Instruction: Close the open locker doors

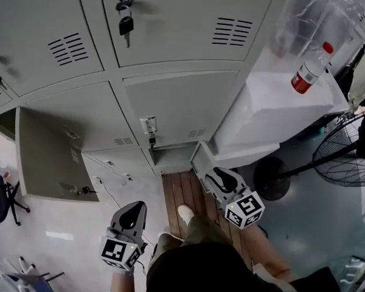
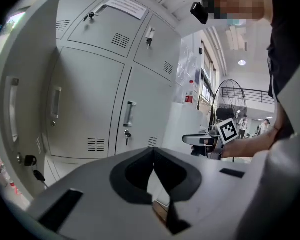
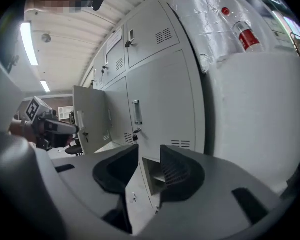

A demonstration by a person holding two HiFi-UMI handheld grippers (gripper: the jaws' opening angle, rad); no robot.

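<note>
Nothing's getting closed yet, as far as I'm seeing. Starting on the left, the big locker door (image 1: 48,157) is hanging wide open, well off to the left of the left gripper (image 1: 132,210) and further ahead of it. That gripper's jaws are sitting pressed together with nothing in them, and it isn't touching any door.

Moving right, the bottom-row compartment (image 1: 173,160) is gaping open ahead, between the two grippers. Its small door (image 1: 202,163) is swinging out right by the tip of the right gripper (image 1: 222,176). That gripper's jaws are standing apart and empty. Looking along them, the small door and the open compartment are lining up in the gap, but I can't tell if anything's touching.

I'm guessing the small door is going first, then the big one over on the left. So both doors are left to do, and every other locker I'm seeing is shut.
</note>
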